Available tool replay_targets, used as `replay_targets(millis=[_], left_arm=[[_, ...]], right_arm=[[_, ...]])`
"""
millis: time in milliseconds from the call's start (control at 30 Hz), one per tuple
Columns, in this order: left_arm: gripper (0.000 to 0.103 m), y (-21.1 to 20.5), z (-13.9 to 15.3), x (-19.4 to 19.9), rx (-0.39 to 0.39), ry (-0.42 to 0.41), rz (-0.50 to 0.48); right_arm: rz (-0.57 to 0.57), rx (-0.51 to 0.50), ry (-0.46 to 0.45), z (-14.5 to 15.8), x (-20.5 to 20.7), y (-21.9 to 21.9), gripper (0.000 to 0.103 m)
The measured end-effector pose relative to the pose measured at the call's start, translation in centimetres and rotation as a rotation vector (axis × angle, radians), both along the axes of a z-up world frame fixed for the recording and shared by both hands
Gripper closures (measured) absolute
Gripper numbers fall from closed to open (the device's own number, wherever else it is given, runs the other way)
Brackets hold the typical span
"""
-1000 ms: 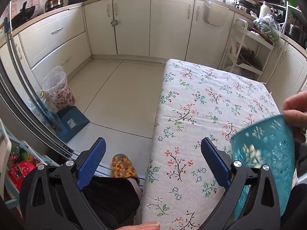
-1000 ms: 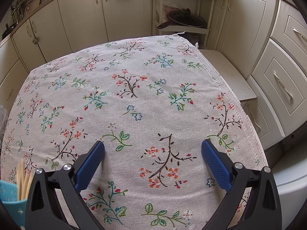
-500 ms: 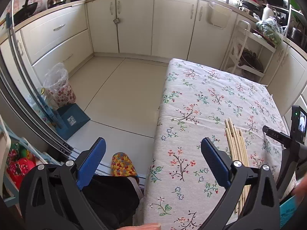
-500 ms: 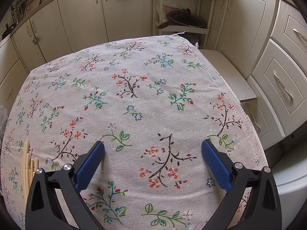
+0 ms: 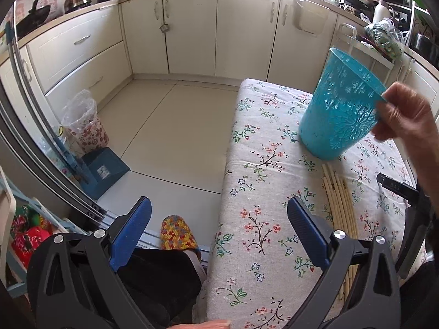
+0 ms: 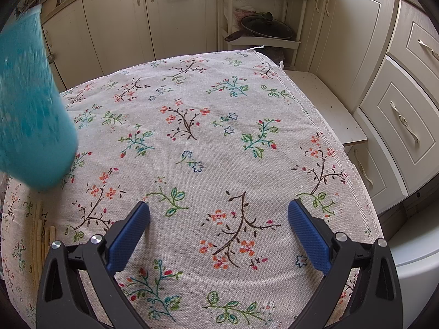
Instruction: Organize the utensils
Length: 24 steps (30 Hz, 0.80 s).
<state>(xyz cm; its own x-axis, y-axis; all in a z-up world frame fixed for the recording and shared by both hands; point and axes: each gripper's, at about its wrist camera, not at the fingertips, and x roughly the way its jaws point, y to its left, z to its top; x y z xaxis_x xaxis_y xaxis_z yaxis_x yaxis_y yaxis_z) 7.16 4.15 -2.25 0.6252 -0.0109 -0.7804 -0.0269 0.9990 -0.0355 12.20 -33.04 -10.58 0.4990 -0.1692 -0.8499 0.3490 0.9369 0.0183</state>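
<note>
Left wrist view: the left gripper (image 5: 219, 219) is spread wide with nothing between its fingers, and beyond it a bundle of pale sticks (image 5: 340, 205) — probably chopsticks — lies on the floral tablecloth (image 5: 263, 181). Farther off, a teal cup (image 5: 337, 107) is held tilted by a bare hand (image 5: 406, 118). In the right wrist view the right gripper (image 6: 218, 227) is likewise spread over the cloth — the cup is seen blurred at far left.

A turquoise plastic cup (image 5: 338, 109) with a snowflake pattern hung tilted just above the counter (image 5: 255, 219), gripped at its rim. Pale wooden chopsticks (image 5: 338, 200) lay bundled flat near the counter's left edge, beneath it.
</note>
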Motion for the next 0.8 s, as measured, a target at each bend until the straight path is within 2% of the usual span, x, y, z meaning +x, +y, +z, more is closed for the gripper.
replay_targets(millis=[133, 533, 667, 800], left_arm=[[0.008, 0.2, -0.2, 0.2, -0.027, 0.013, -0.003], [0.008, -0.5, -0.2, 0.0, 0.010, 0.004, -0.016], [0.008, -1.4, -0.3, -0.2, 0.040, -0.003, -0.041], [0.008, -3.4, 0.0, -0.7, 0.119, -0.015, -0.087]], right_arm=[[0.000, -0.001, 0.001, -0.1, -0.1, -0.1, 0.007], [0.000, -0.003, 0.001, -0.1, 0.2, -0.4, 0.007], [0.000, -0.003, 0.001, -0.1, 0.2, -0.4, 0.007], [0.000, -0.001, -0.002, -0.1, 0.1, -0.3, 0.007]])
